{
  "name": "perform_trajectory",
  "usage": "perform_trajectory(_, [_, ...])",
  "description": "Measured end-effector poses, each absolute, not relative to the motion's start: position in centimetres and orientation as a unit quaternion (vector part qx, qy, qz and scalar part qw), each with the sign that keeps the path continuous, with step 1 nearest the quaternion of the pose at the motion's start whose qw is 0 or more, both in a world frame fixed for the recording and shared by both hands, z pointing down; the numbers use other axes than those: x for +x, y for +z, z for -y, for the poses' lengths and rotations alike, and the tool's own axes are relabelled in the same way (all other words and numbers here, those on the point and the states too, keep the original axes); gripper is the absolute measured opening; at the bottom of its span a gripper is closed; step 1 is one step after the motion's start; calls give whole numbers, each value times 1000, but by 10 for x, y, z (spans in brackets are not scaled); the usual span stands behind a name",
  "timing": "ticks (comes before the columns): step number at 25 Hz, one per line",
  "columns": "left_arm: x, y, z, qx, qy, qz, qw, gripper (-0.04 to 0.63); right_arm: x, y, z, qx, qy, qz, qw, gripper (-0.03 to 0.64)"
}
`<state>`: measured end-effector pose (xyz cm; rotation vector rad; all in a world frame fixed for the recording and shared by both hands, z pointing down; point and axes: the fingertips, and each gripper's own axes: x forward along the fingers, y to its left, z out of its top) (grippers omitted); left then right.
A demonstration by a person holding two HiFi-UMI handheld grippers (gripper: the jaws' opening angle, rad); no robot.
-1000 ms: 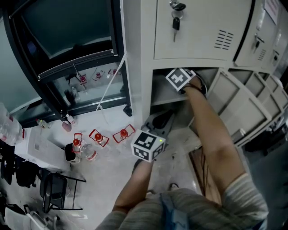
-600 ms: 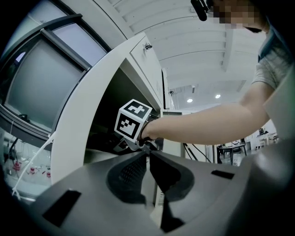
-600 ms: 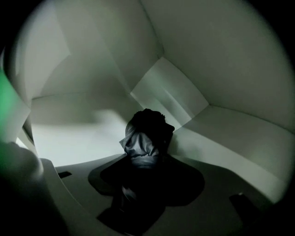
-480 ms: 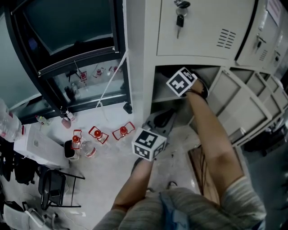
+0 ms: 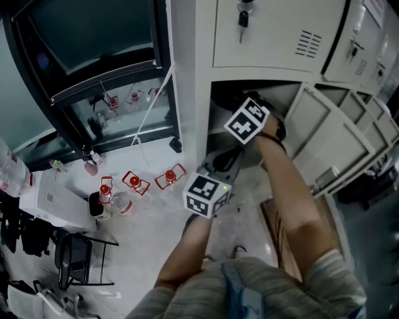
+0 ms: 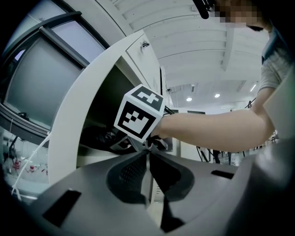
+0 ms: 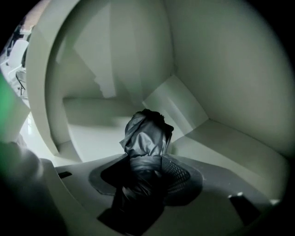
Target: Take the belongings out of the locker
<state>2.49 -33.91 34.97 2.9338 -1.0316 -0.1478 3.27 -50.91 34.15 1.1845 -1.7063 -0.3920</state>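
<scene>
The open locker compartment (image 5: pixel 274 99) sits below a closed door with keys (image 5: pixel 243 15). My right gripper's marker cube (image 5: pixel 246 121) is at the compartment's mouth, and its jaws are hidden behind it in the head view. In the right gripper view, the right gripper (image 7: pixel 145 156) is shut on a crumpled dark grey fabric item (image 7: pixel 146 133), held above the pale locker floor (image 7: pixel 97 133). My left gripper (image 5: pixel 219 163) hangs lower, in front of the locker. Its jaws are shut and empty (image 6: pixel 148 151), pointing up at the right gripper's cube (image 6: pixel 138 115).
The compartment's door (image 5: pixel 321 143) hangs open to the right, with more lockers beyond it. On the floor to the left are red-capped bottles (image 5: pixel 134 182), a black-framed glass panel (image 5: pixel 93 68), a white box (image 5: pixel 53 202) and a black chair (image 5: pixel 78 261).
The right gripper's cube has drawn back and down a little from the locker opening, with the fabric in its jaws. The left gripper has hardly moved.
</scene>
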Motion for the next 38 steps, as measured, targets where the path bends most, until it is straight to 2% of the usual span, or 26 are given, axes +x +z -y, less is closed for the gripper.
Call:
perform_trajectory(10, [8,359,334,934,-43,354,25,6,24,340,475,496,-162,710,473,232])
perform_trajectory(15, [8,363,329,934,-37,355,26,6,25,341,457,508,-136,729,438,232])
perform_trajectory(27, [5,369,330,932,-27,361,26,6,50,341,425,573,-37,791,214,232])
perform_trajectory(38, [0,384,334,929,-16,368,34,6,62,363,410,537,50,842,13,232])
